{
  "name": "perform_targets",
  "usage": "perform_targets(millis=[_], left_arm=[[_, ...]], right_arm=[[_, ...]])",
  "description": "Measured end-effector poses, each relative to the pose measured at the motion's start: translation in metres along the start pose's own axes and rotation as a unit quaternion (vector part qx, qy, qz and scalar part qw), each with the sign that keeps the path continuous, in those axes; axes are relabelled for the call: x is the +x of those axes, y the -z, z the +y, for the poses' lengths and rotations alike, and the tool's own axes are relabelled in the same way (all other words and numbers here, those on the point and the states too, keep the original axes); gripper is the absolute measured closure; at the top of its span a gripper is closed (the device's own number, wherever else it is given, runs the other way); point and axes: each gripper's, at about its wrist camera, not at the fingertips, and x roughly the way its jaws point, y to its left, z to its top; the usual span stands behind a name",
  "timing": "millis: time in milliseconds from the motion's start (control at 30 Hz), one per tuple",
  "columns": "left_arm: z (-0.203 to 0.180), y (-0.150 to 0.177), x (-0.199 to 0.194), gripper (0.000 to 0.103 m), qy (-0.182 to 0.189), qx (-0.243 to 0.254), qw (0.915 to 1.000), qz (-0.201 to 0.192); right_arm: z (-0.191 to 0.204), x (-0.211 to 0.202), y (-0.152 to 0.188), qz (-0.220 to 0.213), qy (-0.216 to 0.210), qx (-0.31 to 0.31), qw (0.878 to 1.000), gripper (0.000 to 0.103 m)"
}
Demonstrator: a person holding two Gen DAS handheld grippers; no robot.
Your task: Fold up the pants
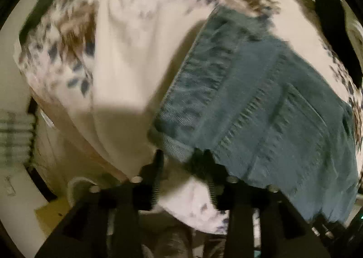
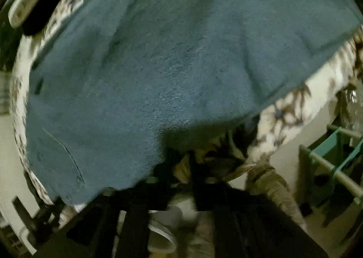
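Blue denim pants (image 1: 261,103) lie on a white floral-printed cloth (image 1: 118,53), with a back pocket and seams showing. My left gripper (image 1: 181,155) sits at the pants' near corner; its black fingers stand apart with the denim edge between them. In the right wrist view the pants (image 2: 158,71) fill most of the frame. My right gripper (image 2: 179,162) is in shadow under the near denim edge, and the cloth hides its fingertips.
The floral cloth (image 2: 285,112) covers a table that ends near both grippers. A teal and grey rack (image 2: 335,158) stands to the right. A person's legs and a shoe (image 2: 165,224) are below. A dark object (image 1: 333,31) lies at the far right.
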Motion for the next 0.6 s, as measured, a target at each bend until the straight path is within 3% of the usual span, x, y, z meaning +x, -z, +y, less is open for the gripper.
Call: perform_targets(millis=[33,100,167,233,367,500,600], left_arm=[[-0.010,0.001,-0.016,0.037,0.001,0.020,0.9997,-0.016],[-0.025,0.001,-0.036,0.015,-0.002,0.041,0.9986,-0.033],[-0.047,0.001,-0.059,0.015,-0.001,0.058,0.9966,-0.059],[-0.076,-0.002,-0.072,0.015,0.011,0.079,0.9942,-0.072],[-0.131,-0.034,-0.053,0.015,0.023,0.100,0.9922,-0.072],[-0.169,-0.058,-0.029,0.015,0.019,0.113,0.9917,-0.057],[-0.182,-0.073,-0.009,0.015,0.011,0.117,0.9924,-0.039]], right_arm=[[0.006,-0.005,-0.003,0.007,-0.006,-0.015,1.000,0.054],[0.022,-0.020,-0.008,0.009,-0.010,-0.051,0.999,0.052],[0.049,-0.042,-0.013,0.015,-0.028,-0.101,0.994,0.043],[0.081,-0.060,-0.021,0.013,-0.033,-0.157,0.987,0.042],[0.150,-0.071,-0.058,0.011,-0.042,-0.235,0.971,0.040],[0.217,-0.053,-0.116,0.009,-0.021,-0.307,0.951,0.040],[0.254,-0.019,-0.153,0.051,-0.006,-0.366,0.929,0.040]])
